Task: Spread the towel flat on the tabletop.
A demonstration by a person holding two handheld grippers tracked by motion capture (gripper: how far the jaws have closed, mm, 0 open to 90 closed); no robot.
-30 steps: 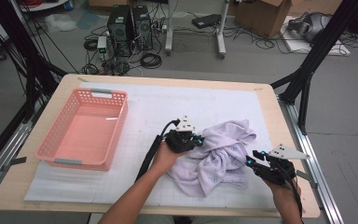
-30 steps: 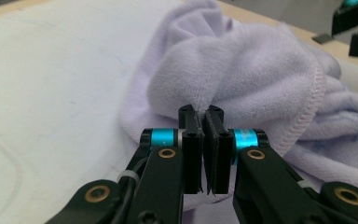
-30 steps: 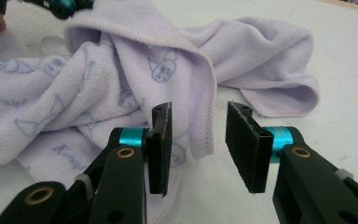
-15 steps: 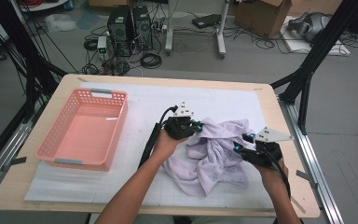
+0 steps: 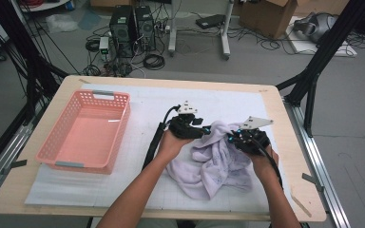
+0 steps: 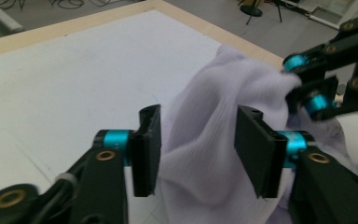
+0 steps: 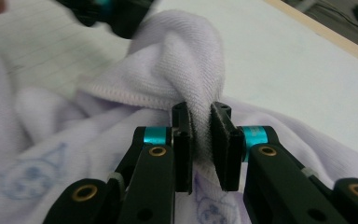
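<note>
The lavender towel lies crumpled on the desk, well right of the pink basket. Its raised fold runs across between both tools. The right hand-held gripper, jaws just closing, pinches that fold at its right end. The left hand-held gripper, jaws just opening, stands half-wide around the fold without pressing it. The towel's edges and corners are buried in the bunching.

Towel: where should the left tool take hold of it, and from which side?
On the raised fold of the towel standing between the open left tool, coming level from the basket side. That ridge stands proud of the mat, and the right tool pinches the neighbouring fold.
</note>
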